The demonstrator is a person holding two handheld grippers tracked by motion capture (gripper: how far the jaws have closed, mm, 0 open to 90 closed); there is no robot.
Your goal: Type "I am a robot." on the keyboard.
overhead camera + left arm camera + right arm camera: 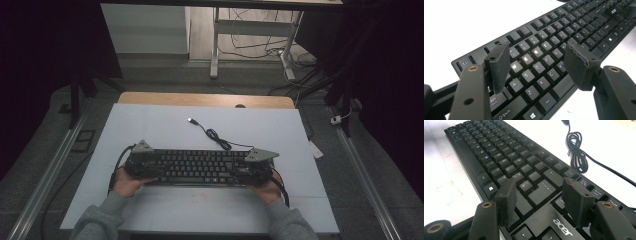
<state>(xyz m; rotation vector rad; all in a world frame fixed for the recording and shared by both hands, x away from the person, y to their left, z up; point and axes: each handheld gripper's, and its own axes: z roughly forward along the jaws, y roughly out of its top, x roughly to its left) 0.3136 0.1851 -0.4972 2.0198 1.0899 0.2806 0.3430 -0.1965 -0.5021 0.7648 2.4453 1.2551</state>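
A black Acer keyboard [197, 167] lies flat on the white table top [150, 125], near the person's side. Its black cable [215, 135] runs from the back edge in a loose coil and ends in a USB plug [191, 120]. My left gripper [144, 166] hovers over the keyboard's left end; in the left gripper view its jaws [536, 51] stand open above the letter keys [536, 67], holding nothing. My right gripper [250, 170] is over the right end. Its jaws [539, 185] are open above the enter key [544, 188], apart from the keyboard [499, 152], with the coiled cable [576, 152] beyond.
Bare white surface lies on all sides of the keyboard, with a wooden strip [200, 99] at the far edge. Beyond the table are desk legs [215, 45] and loose floor cables [260, 47]. Metal rails [50, 170] run along both sides.
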